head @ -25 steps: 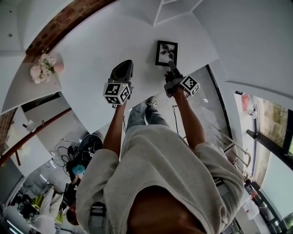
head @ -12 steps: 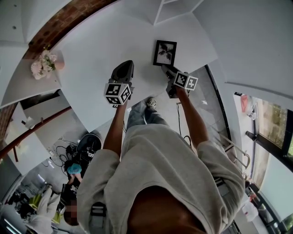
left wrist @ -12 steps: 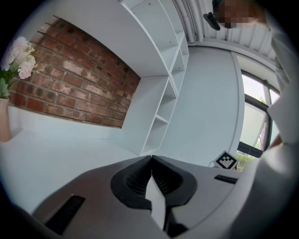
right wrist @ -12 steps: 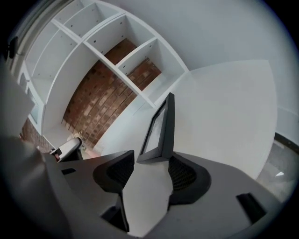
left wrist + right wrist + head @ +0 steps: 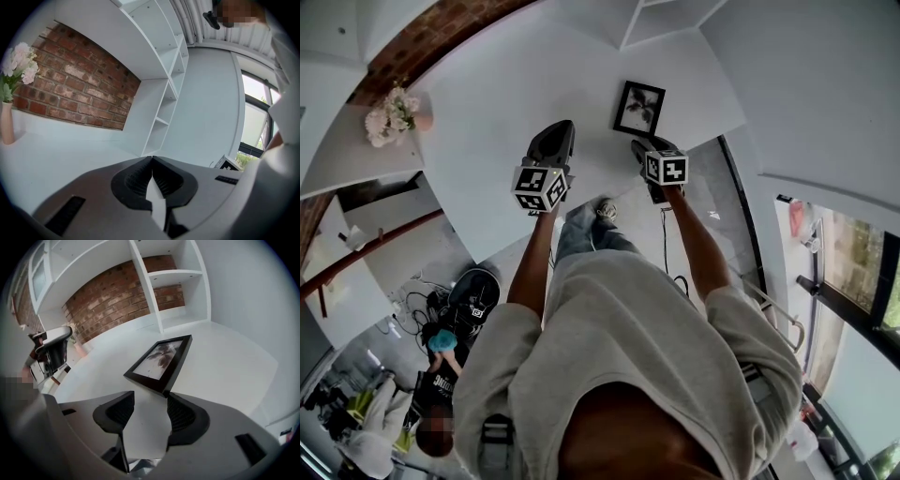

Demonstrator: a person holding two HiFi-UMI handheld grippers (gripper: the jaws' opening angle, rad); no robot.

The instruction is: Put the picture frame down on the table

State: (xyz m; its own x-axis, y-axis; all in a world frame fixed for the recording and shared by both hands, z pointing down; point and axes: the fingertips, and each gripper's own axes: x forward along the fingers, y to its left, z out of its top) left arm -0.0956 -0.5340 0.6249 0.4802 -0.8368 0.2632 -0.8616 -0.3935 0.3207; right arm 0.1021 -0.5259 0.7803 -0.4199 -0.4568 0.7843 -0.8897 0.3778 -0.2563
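A rectangular picture frame (image 5: 638,108) with a black border is seen lying flat and face up on a white table (image 5: 487,112). A pale, greyish print with dark, leafy shapes is held inside it. The frame is placed toward the table's far right part and is turned at a slant to the table's edges.

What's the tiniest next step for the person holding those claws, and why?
Probably pull the right gripper straight back from the picture frame. The frame lies flat on the table, the gripper's jaws stand apart with nothing between them, and the frame's near corner sits close before their tips, so the placing looks done.
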